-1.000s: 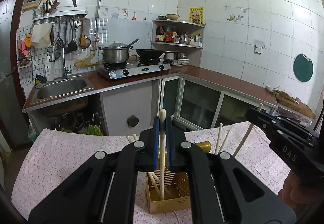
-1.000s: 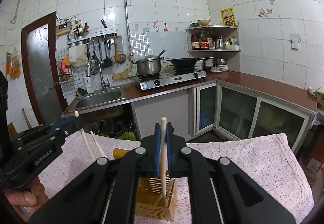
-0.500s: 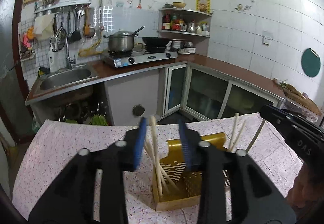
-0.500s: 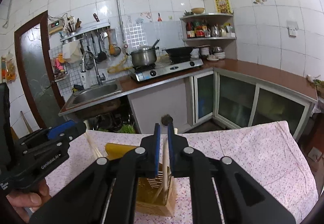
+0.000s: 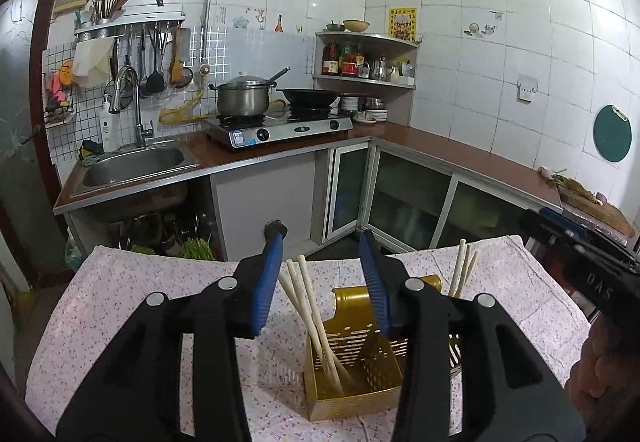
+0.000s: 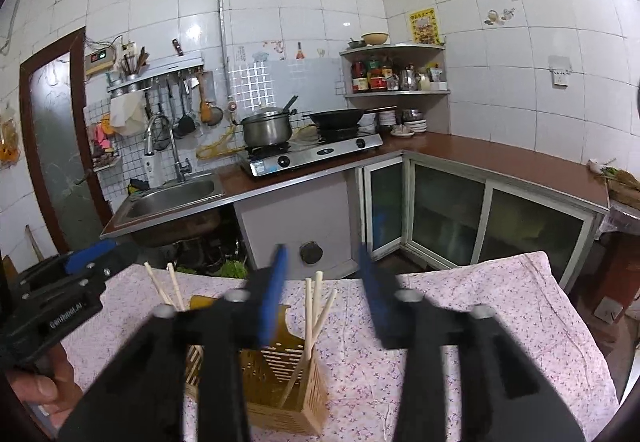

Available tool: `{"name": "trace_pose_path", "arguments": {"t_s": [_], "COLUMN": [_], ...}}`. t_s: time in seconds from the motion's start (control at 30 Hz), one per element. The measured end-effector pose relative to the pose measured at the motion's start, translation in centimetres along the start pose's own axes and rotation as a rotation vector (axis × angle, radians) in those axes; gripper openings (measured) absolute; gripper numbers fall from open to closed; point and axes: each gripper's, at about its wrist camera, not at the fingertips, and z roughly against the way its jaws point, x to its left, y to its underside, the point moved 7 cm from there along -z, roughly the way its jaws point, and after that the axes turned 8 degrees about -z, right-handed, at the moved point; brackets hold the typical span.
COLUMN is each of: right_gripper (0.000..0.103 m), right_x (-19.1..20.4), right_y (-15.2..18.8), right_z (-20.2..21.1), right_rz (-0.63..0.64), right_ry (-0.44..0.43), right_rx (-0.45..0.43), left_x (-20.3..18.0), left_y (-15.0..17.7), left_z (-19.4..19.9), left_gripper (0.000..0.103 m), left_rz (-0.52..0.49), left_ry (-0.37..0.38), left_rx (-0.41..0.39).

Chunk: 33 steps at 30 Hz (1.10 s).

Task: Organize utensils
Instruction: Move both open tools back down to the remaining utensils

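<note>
Both tongs spread, empty: left tongs [image 5: 320,282] and right tongs [image 6: 322,292] over the holder [image 5: 356,366] on the worktop [image 5: 120,306]. Chopsticks [image 5: 312,314] leaning inside the holder, tips above the rim. Risk: tongs snagging those tips on descent, tipping the light holder. Beyond the holder: sink [image 5: 132,164], stove [image 5: 280,126]. Nothing between tongs and holder.

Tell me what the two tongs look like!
Both are chunky black plastic with silver round bolts and bright blue grip pads. The left tongs have white "GenRobot.AI" lettering on the side, seen from the right camera. The right tongs show white letters "DAS" from the left camera.
</note>
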Motion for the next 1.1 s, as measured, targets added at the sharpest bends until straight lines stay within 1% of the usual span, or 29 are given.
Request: {"name": "trace_pose_path", "arguments": {"t_s": [0.07,0.2,0.33,0.4,0.47,0.5,0.53,0.57,0.6,0.63,0.7,0.73,0.77,0.83,0.9,0.93,1.0,1.1], "right_gripper": [0.041,0.041,0.041,0.041,0.041,0.041,0.041,0.041,0.041,0.04,0.04,0.039,0.039,0.039,0.039,0.039,0.039,0.038], "right_x": [0.1,-0.6,-2.4,-3.5,-5.2,-5.9,-6.8,-7.4,-8.2,-8.4,-8.9,-8.9,-8.9,-8.5,-8.2,-8.1,-7.9,-7.1], "right_y": [0.0,-0.7,-0.1,1.0,3.3,4.7,7.0,8.5,10.8,12.2,15.3,16.7,18.0,20.2,21.4,22.0,22.7,24.0], "right_z": [0.2,1.5,3.3,4.2,5.1,5.4,5.9,6.1,6.6,6.9,7.6,7.9,8.2,8.8,9.2,9.2,9.3,9.0], "right_rz": [0.022,0.011,0.024,0.03,0.018,0.01,-0.003,-0.011,-0.026,-0.03,-0.034,-0.037,-0.043,-0.046,-0.048,-0.048,-0.048,-0.018], "right_ry": [-0.001,-0.002,0.042,0.059,0.092,0.1,0.106,0.113,0.123,0.123,0.133,0.137,0.134,0.125,0.121,0.122,0.116,0.11], "right_rx": [0.002,-0.009,0.012,0.037,0.085,0.116,0.167,0.198,0.247,0.273,0.331,0.354,0.378,0.41,0.422,0.431,0.441,0.474], "left_x": [-0.1,-0.1,-0.3,-0.3,0.1,0.3,0.4,0.5,0.5,0.2,-0.6,-1.5,-2.2,-3.6,-4.9,-5.3,-6.2,-7.1], "left_y": [-0.2,-0.8,-0.1,0.8,3.0,4.4,6.3,8.6,9.9,12.4,15.7,17.6,18.8,20.8,22.2,22.7,23.4,24.3], "left_z": [0.2,0.9,2.1,3.1,4.1,4.4,4.8,5.1,5.2,5.5,5.8,6.2,6.6,7.3,7.5,7.6,7.8,7.7], "left_gripper": [0.04,0.041,0.041,0.042,0.042,0.042,0.042,0.042,0.042,0.042,0.042,0.042,0.042,0.042,0.042,0.041,0.038,0.035], "left_rz": [-0.013,-0.02,-0.056,-0.073,-0.073,-0.072,-0.078,-0.077,-0.071,-0.058,-0.039,-0.046,-0.055,-0.067,-0.074,-0.074,-0.08,-0.096], "left_ry": [0.002,0.011,0.007,0.007,-0.012,-0.017,-0.018,-0.021,-0.016,0.009,0.044,0.069,0.081,0.099,0.12,0.131,0.156,0.157], "left_rx": [-0.004,-0.009,0.024,0.047,0.077,0.105,0.143,0.189,0.216,0.267,0.339,0.371,0.385,0.409,0.431,0.439,0.453,0.469]}}
